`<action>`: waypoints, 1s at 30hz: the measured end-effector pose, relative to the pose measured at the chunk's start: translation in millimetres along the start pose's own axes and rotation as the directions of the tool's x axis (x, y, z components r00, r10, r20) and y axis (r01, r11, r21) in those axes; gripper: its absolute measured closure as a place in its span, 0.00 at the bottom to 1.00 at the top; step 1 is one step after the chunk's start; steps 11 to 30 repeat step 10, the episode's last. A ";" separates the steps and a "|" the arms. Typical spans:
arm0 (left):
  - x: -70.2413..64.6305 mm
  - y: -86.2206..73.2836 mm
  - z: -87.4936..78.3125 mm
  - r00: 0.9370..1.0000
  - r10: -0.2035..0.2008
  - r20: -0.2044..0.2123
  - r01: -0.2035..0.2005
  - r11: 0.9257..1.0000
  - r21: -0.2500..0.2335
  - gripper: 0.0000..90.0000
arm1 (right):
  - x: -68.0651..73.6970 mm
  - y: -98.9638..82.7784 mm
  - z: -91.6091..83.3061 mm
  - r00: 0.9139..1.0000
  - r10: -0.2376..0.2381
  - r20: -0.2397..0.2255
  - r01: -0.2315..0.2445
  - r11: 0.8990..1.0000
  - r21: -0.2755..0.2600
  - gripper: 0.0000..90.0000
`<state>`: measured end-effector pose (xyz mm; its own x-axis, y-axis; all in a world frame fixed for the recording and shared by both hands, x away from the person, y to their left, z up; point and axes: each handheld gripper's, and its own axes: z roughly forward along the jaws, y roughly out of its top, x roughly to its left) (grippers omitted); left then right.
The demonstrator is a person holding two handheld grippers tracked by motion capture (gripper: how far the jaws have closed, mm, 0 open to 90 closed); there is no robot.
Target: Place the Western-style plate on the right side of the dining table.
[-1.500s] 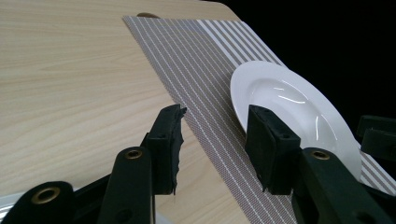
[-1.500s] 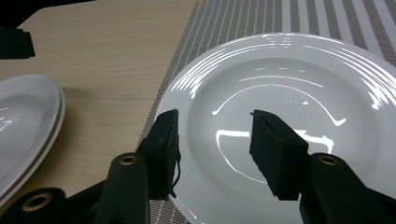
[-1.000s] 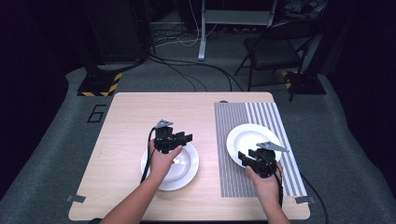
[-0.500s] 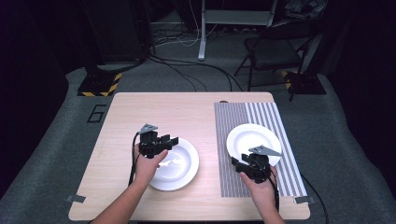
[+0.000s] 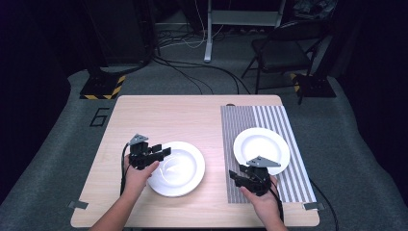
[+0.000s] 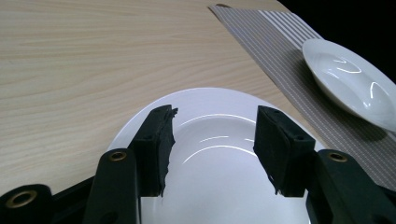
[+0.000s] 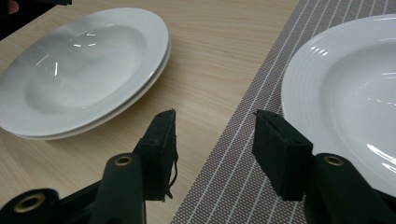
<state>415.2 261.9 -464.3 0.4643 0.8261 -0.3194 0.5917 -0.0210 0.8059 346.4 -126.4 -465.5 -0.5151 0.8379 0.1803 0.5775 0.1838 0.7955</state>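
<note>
We note the left tool [image 5: 161, 153], jaws just opening and empty, over the near-left rim of the stacked plates [image 5: 185, 173] on the bare tabletop [image 5: 192, 120], while the right tool [image 5: 235, 177] hangs released at the striped mat's [image 5: 250, 115] near-left edge beside the single plate [image 5: 262, 144].

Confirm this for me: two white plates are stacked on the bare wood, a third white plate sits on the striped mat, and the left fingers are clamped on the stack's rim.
Not clamped. In the left gripper view the left gripper has open fingers above the stacked plates, gripping nothing. The rest holds: the third plate sits on the striped mat.
</note>
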 end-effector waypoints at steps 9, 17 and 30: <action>18.2 -4.6 -10.1 0.999 -0.031 -0.013 0.031 0.999 -0.032 0.50 | 8.6 -9.5 11.9 0.998 -0.063 -0.031 0.063 0.998 -0.016 0.48; 20.1 -4.4 -11.2 0.999 -0.033 -0.023 0.032 0.999 -0.037 0.50 | 10.0 -10.1 12.9 0.996 -0.083 -0.034 0.082 0.996 -0.017 0.47; 20.1 -4.4 -11.2 0.999 -0.033 -0.023 0.032 0.999 -0.037 0.50 | 10.0 -10.1 12.9 0.996 -0.083 -0.034 0.082 0.996 -0.017 0.47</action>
